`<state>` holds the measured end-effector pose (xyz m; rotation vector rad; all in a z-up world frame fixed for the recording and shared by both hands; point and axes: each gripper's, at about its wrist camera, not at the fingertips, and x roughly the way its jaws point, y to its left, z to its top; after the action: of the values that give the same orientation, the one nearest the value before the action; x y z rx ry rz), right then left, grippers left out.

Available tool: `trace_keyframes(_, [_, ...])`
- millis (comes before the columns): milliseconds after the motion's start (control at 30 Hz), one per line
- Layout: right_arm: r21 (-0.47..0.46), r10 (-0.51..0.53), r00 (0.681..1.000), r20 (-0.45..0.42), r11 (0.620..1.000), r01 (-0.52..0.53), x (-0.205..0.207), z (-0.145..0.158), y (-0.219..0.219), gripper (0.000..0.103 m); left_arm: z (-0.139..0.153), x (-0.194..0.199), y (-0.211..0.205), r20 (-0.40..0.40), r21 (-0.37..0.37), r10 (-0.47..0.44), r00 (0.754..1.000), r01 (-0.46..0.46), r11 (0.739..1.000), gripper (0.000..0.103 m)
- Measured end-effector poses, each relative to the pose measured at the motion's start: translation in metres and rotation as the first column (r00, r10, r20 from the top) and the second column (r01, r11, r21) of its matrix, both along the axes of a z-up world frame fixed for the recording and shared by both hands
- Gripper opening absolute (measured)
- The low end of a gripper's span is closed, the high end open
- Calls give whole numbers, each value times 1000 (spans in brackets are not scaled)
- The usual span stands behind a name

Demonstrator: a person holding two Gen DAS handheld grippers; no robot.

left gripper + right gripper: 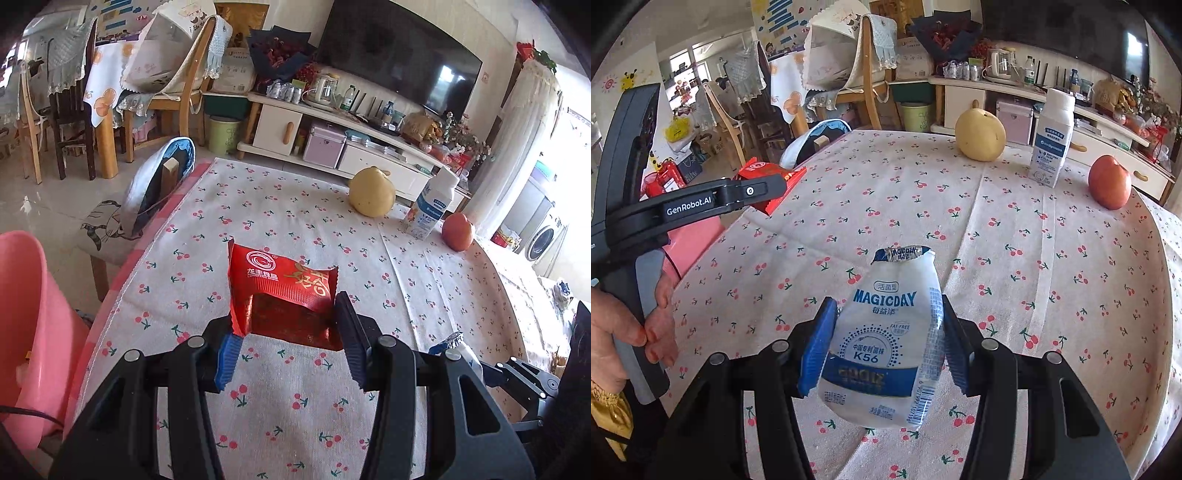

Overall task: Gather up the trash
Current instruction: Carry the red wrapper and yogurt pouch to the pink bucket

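Note:
My left gripper (286, 334) is shut on a red snack wrapper (280, 291), which it holds above the cherry-print tablecloth (295, 206). In the right wrist view that wrapper (768, 177) sticks out of the left gripper's black fingers (753, 190) over the table's left edge. My right gripper (886, 341) is shut on a small white yogurt bottle (886, 332) with a torn foil lid, lifted off the cloth. The bottle's lid (452, 341) peeks in at the lower right of the left wrist view.
A pink bin (29, 332) stands beside the table's left edge. On the far side of the table sit a yellow pear (980, 134), a white drink bottle (1051, 138) and a red apple (1108, 182). A cushioned stool (107, 225) stands by the left edge. A hand (628, 325) grips the left handle.

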<state>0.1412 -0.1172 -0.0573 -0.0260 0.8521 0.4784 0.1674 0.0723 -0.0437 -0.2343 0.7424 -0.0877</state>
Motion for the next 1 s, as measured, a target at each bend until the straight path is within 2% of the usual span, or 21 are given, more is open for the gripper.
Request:
trace_keyframes(133, [27, -1, 1000, -5, 1000, 1, -4, 3, -1, 56, 1, -16, 4, 1, -1, 10, 1000, -10, 1000, 50])
trace_keyframes(400, [21, 2, 1000, 6, 1000, -2, -15, 8, 3, 56, 1, -42, 11, -4, -26, 33, 999, -33, 999, 50])
trace_keyframes(633, [0, 4, 1000, 7, 1000, -4, -20, 5, 12, 56, 7, -46, 20, 21, -43, 43, 999, -42, 998, 50])
trace_keyframes(1000, [21, 10, 1000, -10, 1000, -9, -23, 10, 29, 56, 17, -48, 41, 67, -51, 85, 994, -82, 995, 50])
